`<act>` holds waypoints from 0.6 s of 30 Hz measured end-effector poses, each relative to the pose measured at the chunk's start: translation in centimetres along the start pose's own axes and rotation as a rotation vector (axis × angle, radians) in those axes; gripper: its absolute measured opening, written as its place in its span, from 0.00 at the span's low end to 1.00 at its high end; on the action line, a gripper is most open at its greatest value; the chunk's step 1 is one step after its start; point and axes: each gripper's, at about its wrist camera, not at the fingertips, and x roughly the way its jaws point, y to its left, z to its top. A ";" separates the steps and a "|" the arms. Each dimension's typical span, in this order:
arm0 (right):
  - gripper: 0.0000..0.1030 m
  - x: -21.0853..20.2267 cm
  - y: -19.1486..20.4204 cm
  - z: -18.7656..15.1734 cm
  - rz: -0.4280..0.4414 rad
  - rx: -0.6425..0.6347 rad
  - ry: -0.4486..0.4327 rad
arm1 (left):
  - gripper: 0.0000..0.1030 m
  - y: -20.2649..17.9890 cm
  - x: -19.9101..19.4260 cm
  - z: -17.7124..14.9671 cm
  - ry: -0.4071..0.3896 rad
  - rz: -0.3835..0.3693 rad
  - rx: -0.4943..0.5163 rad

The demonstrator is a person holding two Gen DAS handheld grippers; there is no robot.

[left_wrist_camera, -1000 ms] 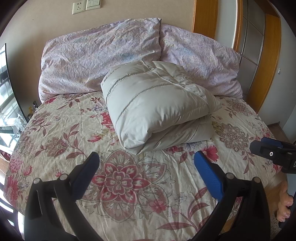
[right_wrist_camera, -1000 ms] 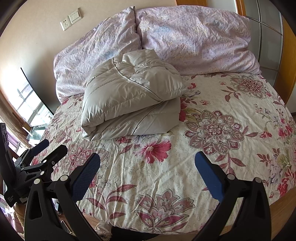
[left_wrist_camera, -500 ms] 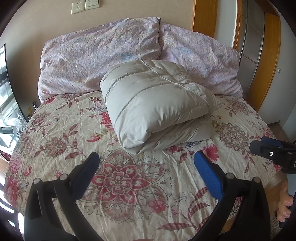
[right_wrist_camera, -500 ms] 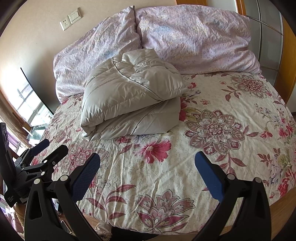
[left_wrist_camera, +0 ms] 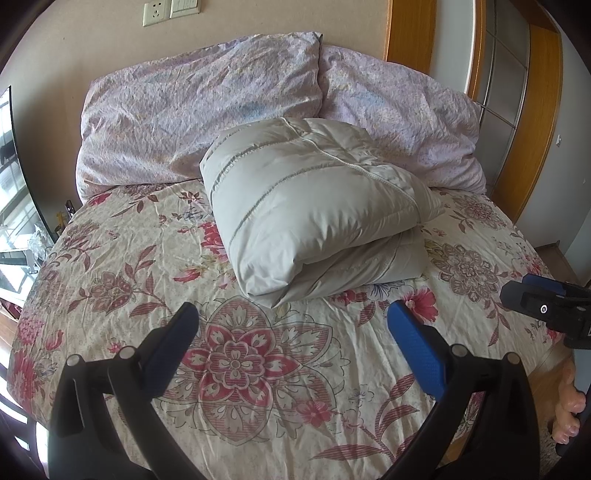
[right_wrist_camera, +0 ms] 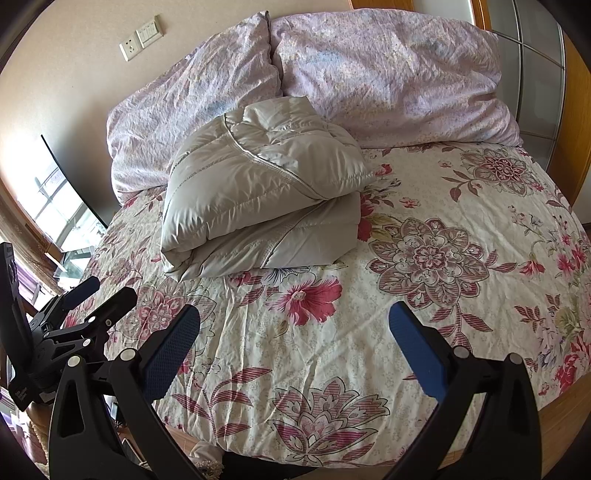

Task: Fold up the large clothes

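Nothing much has moved since a second ago: our two grippers hang where they were, and the folded bundle lies as it did.

We look out over the bed, its floral cover creased and spread wide under both cameras. Against the wall lean two lilac pillows, side by side and touching. Just before them, on the cover, sits the pale grey padded jacket, folded into a thick bundle of stacked layers, its far edge touching the pillows, its stitched seams running across the top.

Our left gripper hovers over the near part of the bed, jaws spread wide, nothing between them, well apart from the jacket. Our right gripper does the same, jaws wide and empty. In the left view, the right gripper's tips show at the right edge; in the right view, the left gripper shows at the lower left.

High on the wall sit a socket and switch plate. Bare toes show at the bed's corner.
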 end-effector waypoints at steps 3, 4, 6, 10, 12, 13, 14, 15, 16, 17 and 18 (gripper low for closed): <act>0.99 0.0 0.0 0.0 0.000 0.000 0.001 | 0.98 0.0 0.0 0.0 -0.002 0.001 0.002; 0.99 0.0 0.0 0.0 0.000 0.000 0.001 | 0.98 -0.1 0.1 0.0 -0.003 0.002 0.004; 0.99 0.1 0.0 0.0 0.000 0.000 0.002 | 0.98 -0.1 0.1 -0.1 -0.003 0.001 0.006; 0.99 0.1 0.0 0.0 0.000 0.000 0.001 | 0.98 -0.1 0.0 0.0 -0.003 0.002 0.005; 0.99 0.1 -0.1 -0.1 0.000 -0.001 0.000 | 0.98 0.0 0.0 0.0 -0.002 0.001 0.004; 0.99 0.1 -0.1 -0.1 0.000 0.000 0.000 | 0.98 0.0 0.0 -0.1 -0.002 0.000 0.004; 0.99 0.1 -0.1 -0.1 0.001 0.000 0.001 | 0.98 0.0 0.0 0.0 -0.002 0.001 0.005; 0.99 0.1 -0.1 -0.1 0.001 0.001 0.002 | 0.98 0.0 0.0 0.0 -0.002 0.001 0.006; 0.99 0.1 -0.1 -0.1 0.001 0.000 0.001 | 0.98 0.0 0.0 0.0 -0.002 0.001 0.006; 0.99 0.1 -0.1 0.0 0.001 0.000 0.002 | 0.98 0.0 0.0 -0.1 -0.002 0.001 0.006; 0.99 0.1 -0.2 0.0 0.001 0.000 0.002 | 0.98 0.0 0.0 0.0 -0.001 0.001 0.004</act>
